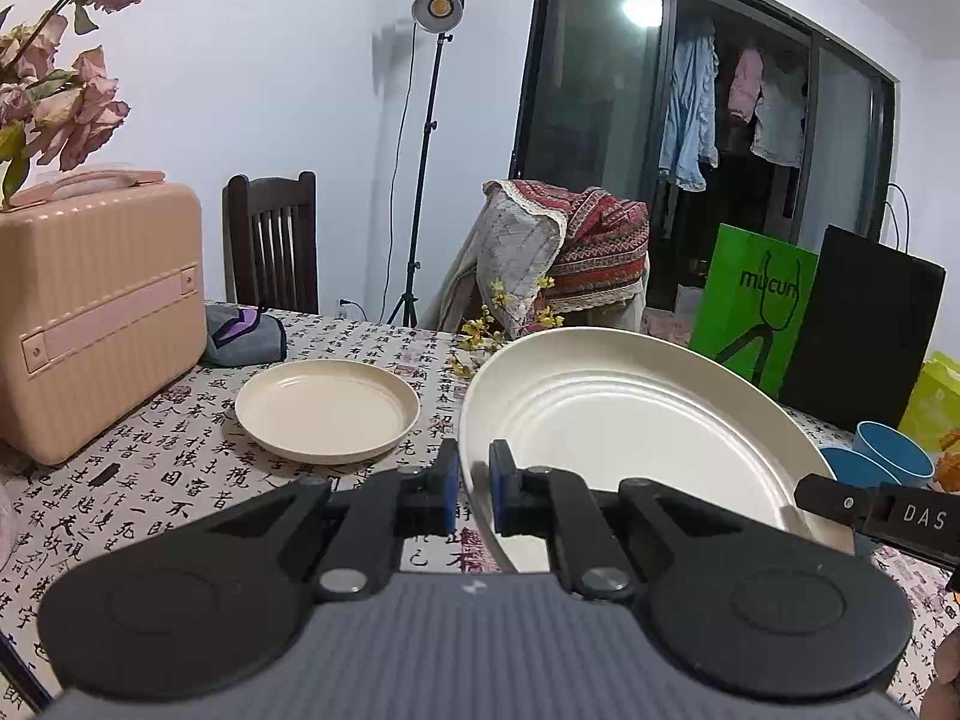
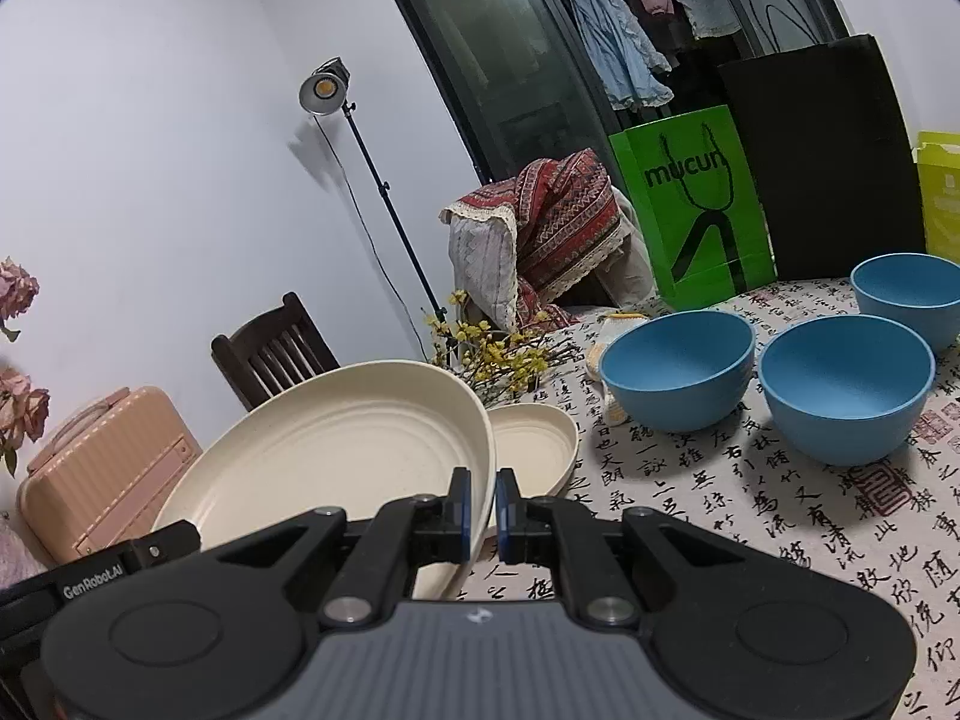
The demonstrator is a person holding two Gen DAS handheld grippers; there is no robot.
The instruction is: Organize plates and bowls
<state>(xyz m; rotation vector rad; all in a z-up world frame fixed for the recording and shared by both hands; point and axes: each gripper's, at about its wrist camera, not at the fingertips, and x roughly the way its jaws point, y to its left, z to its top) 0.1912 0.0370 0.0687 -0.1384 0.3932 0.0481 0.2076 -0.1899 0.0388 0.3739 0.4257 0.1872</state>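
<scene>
Both grippers carry one large cream plate above the calligraphy-print tabletop: the left gripper has its jaws clamped on the plate's left rim, the right gripper on its right. A smaller cream plate lies flat just beside it, likely the stack's base. Next comes a level, joint lowering. Three blue bowls wait nearby.

Bowls right of plates
</scene>
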